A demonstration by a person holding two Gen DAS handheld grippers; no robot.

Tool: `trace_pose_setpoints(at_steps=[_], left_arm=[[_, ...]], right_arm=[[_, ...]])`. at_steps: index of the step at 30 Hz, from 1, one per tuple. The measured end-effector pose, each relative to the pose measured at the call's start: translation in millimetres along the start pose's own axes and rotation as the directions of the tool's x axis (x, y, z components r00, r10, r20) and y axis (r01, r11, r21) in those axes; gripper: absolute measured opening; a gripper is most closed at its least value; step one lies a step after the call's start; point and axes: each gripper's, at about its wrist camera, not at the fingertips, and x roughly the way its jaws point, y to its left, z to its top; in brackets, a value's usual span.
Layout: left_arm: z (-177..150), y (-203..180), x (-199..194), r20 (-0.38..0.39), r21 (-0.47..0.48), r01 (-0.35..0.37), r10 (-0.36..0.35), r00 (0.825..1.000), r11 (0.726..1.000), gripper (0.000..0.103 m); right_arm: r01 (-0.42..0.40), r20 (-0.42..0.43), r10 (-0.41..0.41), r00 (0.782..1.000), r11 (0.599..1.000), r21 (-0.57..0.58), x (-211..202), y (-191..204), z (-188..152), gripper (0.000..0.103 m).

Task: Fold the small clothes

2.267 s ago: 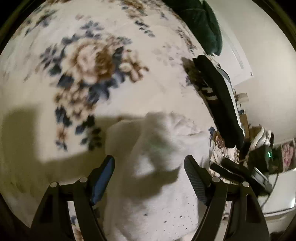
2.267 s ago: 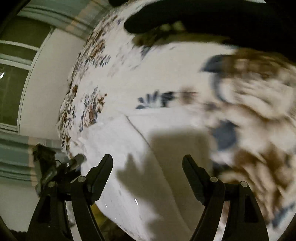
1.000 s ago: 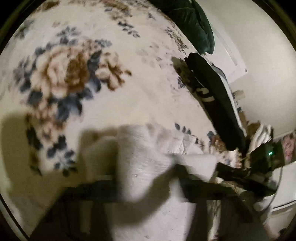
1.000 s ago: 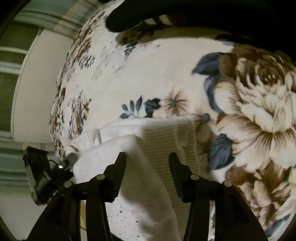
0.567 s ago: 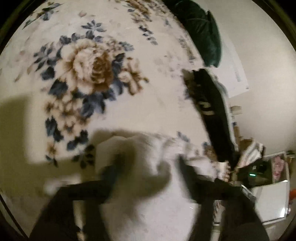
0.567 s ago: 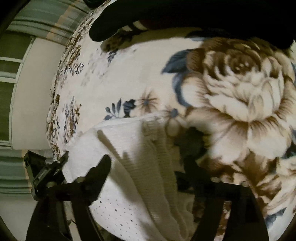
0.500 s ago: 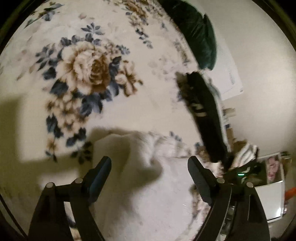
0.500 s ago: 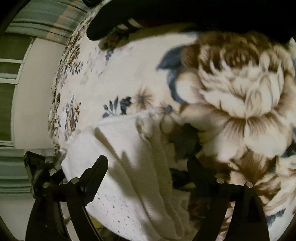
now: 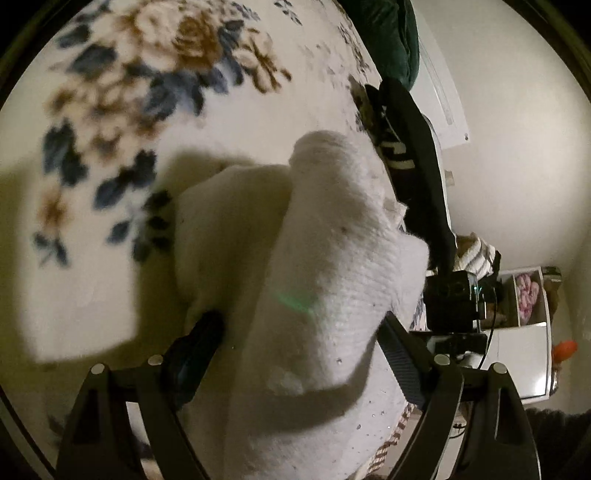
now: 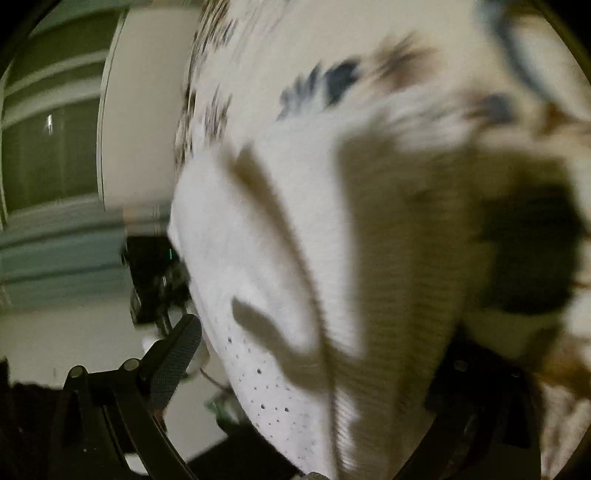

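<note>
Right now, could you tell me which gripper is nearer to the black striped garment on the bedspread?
Right, as far as I can tell. The right gripper sits just beside the black striped garment's near end; the left gripper straddles the white garment, farther back.

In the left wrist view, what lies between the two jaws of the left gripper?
A white sock. In the left wrist view it fills the gap of the open left gripper and reaches out over the floral blanket.

White knit garment (image 9: 332, 266) with small dark perforation dots near its hem, cream blanket (image 9: 122, 122) printed with brown and navy flowers, black garment (image 9: 417, 166) banded with white stripes, dark green cushion (image 9: 388, 33), black gripper fingers (image 9: 195, 350).
</note>
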Motion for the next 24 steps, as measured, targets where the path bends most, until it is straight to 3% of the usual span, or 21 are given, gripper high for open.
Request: trace_pose_setpoints(at_steps=[4, 5, 6, 7, 8, 13, 16, 18, 24], left_arm=[[1.2, 3.9, 2.7, -0.007, -0.01, 0.026, -0.026, 1.0, 1.0, 0.086], [-0.5, 3.1, 2.5, -0.006, -0.006, 0.023, -0.024, 1.0, 1.0, 0.086], [-1.8, 1.4, 2.6, -0.008, 0.004, 0.016, -0.016, 1.0, 1.0, 0.086], [-2.5, -0.1, 2.0, -0.009, 0.014, 0.01, -0.009, 1.0, 1.0, 0.086], [-2.9, 0.3, 0.7, -0.015, 0.024, -0.001, 0.002, 1.0, 1.0, 0.086], [-5.3, 14.3, -15.2, -0.045, 0.01, -0.003, 0.003, 0.999, 1.0, 0.087], [-13.7, 31.3, -15.2, -0.044, -0.043, -0.005, 0.003, 0.999, 0.999, 0.095], [-17.6, 36.7, -9.8, -0.023, -0.064, 0.028, -0.03, 0.999, 0.998, 0.102], [-21.3, 27.6, -4.9, 0.035, -0.051, 0.024, -0.022, 0.999, 0.998, 0.103]], right_arm=[[-0.014, -0.035, 0.013, 0.999, 0.999, -0.034, 19.9, 13.0, 4.3, 0.102], [-0.025, -0.023, 0.025, 0.999, 0.999, -0.032, 20.1, 14.1, 5.0, 0.097], [-0.035, -0.008, 0.034, 0.999, 0.999, -0.031, 20.0, 14.2, 4.8, 0.089], [-0.038, 0.007, 0.038, 0.999, 0.999, -0.033, 19.4, 15.9, 3.8, 0.068], [-0.035, 0.009, 0.035, 0.999, 0.999, -0.038, 18.9, 17.1, 1.8, 0.055], [-0.004, 0.003, 0.004, 1.0, 0.999, -0.051, 18.5, 22.0, 1.6, 0.056], [-0.019, -0.014, 0.019, 1.0, 1.0, -0.013, 16.5, 11.9, 6.6, 0.059], [-0.032, -0.023, 0.032, 0.999, 0.999, -0.006, 17.7, 10.0, 8.7, 0.062], [-0.034, -0.041, 0.034, 0.999, 0.999, 0.003, 34.6, 13.7, 16.6, 0.069]])
